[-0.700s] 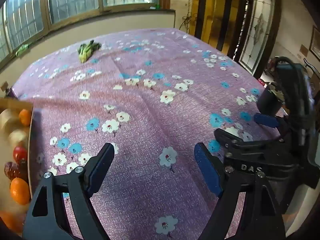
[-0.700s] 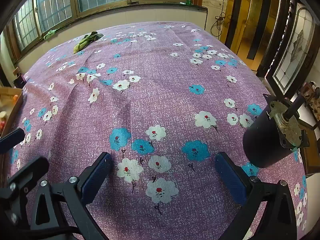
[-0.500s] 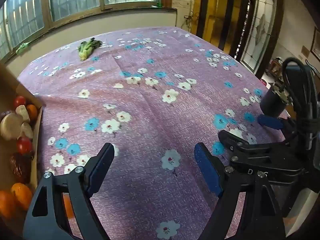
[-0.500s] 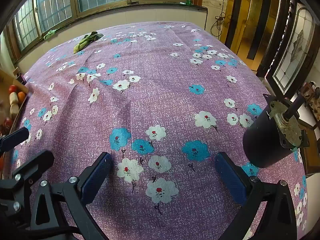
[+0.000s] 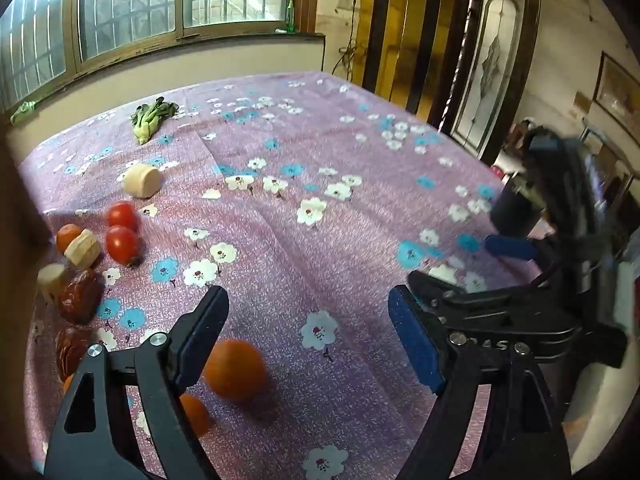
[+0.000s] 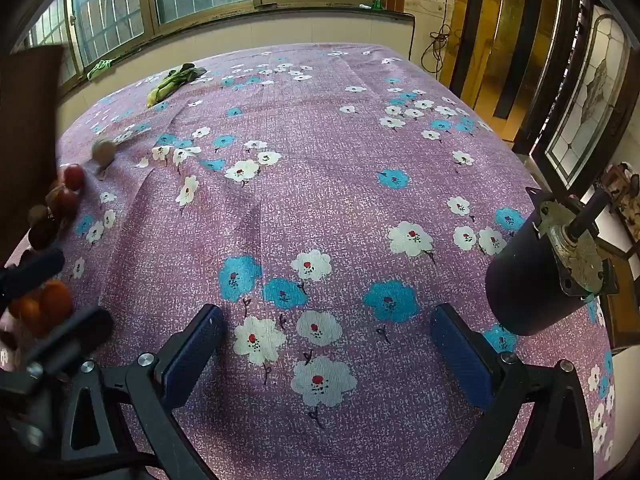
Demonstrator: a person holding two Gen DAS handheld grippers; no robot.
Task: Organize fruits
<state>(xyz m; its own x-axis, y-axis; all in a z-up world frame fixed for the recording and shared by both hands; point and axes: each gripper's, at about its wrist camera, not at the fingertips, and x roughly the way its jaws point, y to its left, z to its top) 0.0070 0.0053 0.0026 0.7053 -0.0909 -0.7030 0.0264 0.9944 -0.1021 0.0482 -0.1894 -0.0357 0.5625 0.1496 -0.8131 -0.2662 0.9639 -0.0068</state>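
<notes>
Between the left hand-held gripper and its spread blue pads, which hold nothing, lies purple flowered cloth covering the surface. An orange sits just beside the left pad, with a second orange partly hidden behind that finger. Farther left on the cloth are two brown dates, two tomatoes, a small orange fruit and three pale cut chunks, scattered close together. A leafy green lies well apart near the far edge. The right hand-held gripper is also wide open and empty over bare cloth, with a black cylinder near its right finger. Fruit shows blurred at that view's left edge.
</notes>
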